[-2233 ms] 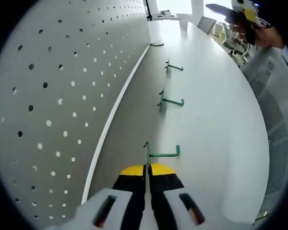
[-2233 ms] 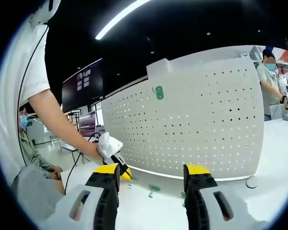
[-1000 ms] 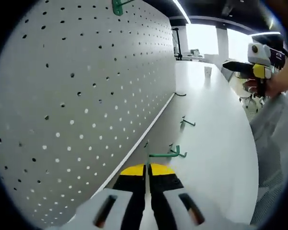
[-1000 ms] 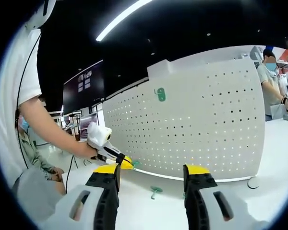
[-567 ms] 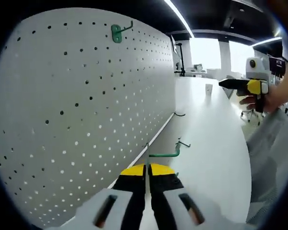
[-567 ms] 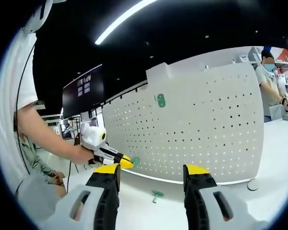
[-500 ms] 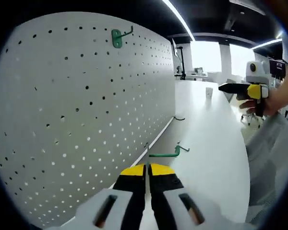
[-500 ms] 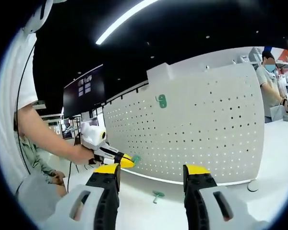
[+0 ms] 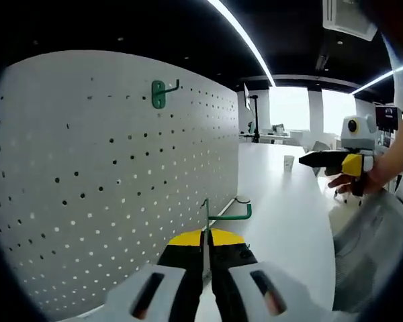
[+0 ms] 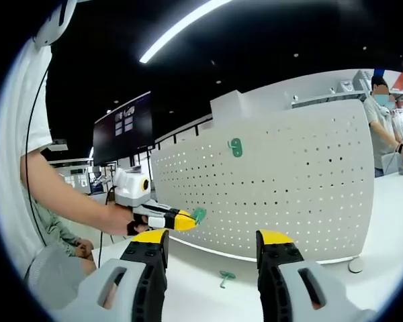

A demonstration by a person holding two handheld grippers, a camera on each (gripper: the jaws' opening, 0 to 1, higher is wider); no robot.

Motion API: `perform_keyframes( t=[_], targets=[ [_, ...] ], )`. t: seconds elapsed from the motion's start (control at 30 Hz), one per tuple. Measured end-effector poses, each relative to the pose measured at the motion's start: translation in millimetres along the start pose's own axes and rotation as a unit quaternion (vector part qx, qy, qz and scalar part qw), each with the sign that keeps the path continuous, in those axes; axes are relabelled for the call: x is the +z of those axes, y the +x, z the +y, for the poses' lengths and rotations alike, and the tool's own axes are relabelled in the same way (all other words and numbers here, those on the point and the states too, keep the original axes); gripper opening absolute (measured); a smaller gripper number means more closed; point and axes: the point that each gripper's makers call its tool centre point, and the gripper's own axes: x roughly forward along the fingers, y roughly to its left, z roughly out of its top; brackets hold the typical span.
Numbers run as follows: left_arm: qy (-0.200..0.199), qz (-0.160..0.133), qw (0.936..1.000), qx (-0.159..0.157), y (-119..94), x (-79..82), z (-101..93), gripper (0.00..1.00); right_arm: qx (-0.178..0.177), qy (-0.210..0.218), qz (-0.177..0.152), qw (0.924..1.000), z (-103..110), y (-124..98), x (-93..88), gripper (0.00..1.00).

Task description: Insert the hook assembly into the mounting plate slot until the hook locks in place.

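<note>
Hook (image 9: 227,216) clamped in left gripper (image 9: 206,236) fingers, held near pegboard (image 9: 107,174); right gripper (image 10: 211,245) fingers spread wide, nothing gripped.

Long white counter (image 9: 282,201), smooth and glossy, running away toward bright windows in the left gripper view. Upright white pegboard (image 9: 107,181) standing along its edge, base meeting the surface in a thin seam. Small dark curved piece (image 9: 242,200) lying on the counter close to the pegboard's foot, too small to identify. Small white cup-like item (image 9: 288,162) standing farther back, well apart from the board.

In the right gripper view, same counter (image 10: 208,275) spread below the pegboard (image 10: 269,194). One green hook (image 10: 226,276) lying loose on the surface near the board's base. Round pale disc (image 10: 355,265) resting at the board's right end.
</note>
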Motion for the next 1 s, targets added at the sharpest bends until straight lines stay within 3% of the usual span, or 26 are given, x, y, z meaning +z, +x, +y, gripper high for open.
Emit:
perform_keyframes(
  t=[0.17,0.37,0.6,0.87,1.0],
  targets=[
    [-0.023,-0.056,0.9980,-0.020,-2,24.3,-15.4,0.02,0.000,0.011,-0.001,0.9999,1,1,-1.6,0.51],
    [-0.022,-0.085,0.9956,-0.031,-6,38.0,-29.9,0.02,0.003,0.014,0.000,0.9999,5,1,-2.3,0.50],
    [-0.038,-0.127,0.9909,-0.023,-14,55.6,-31.7,0.02,0.002,0.023,-0.001,0.9997,7,1,-2.3,0.50],
    [-0.041,-0.129,0.9908,-0.006,-17,52.4,-30.3,0.02,0.003,0.025,0.000,0.9997,8,2,-1.6,0.49],
    [-0.040,-0.125,0.9914,-0.004,-18,51.3,-29.4,0.02,0.003,0.093,-0.018,0.9955,8,1,3.9,0.48]
  ],
)
